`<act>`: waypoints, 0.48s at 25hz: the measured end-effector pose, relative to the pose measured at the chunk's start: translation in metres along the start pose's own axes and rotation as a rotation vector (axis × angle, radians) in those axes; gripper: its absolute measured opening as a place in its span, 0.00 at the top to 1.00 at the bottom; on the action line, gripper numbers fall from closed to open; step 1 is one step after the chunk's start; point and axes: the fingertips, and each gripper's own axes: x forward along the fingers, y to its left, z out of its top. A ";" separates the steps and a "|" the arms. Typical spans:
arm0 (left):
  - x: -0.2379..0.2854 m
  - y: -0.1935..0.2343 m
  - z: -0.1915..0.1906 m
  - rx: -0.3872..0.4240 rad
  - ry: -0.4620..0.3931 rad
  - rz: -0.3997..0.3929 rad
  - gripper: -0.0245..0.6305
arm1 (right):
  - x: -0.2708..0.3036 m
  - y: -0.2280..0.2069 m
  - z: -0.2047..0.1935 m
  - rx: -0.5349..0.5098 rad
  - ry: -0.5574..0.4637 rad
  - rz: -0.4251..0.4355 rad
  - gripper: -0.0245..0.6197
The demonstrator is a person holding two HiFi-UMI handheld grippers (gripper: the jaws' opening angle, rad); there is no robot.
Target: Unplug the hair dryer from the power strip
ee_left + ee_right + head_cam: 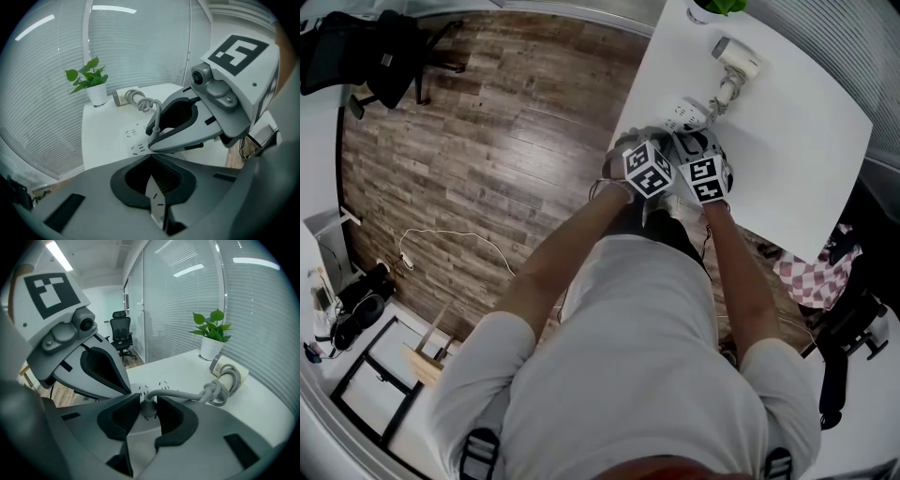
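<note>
right gripper (147,398) gripping the plug (148,408), left gripper (150,157) at the power strip (133,136)

the right jaws clasp the grey plug from both sides where it stands in the white power strip, near the edge of the white table (187,364). its knotted cord (213,392) leads back to the hair dryer (230,373), which lies beside a potted plant (212,336). the left jaws are clenched together on nothing, their tips at the strip's near end.

The plug (147,408) is hidden in the head view, whose top edge crops the plant (717,7).
</note>
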 end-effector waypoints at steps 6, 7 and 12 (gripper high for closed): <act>0.003 0.000 0.000 0.001 0.045 0.006 0.92 | 0.000 -0.002 0.001 0.032 -0.001 0.009 0.78; 0.003 0.000 0.000 -0.005 0.047 0.007 0.92 | 0.000 -0.002 0.001 0.040 -0.005 0.011 0.78; 0.004 -0.001 0.001 0.029 0.073 0.024 0.92 | -0.002 -0.004 0.002 0.070 -0.015 0.019 0.79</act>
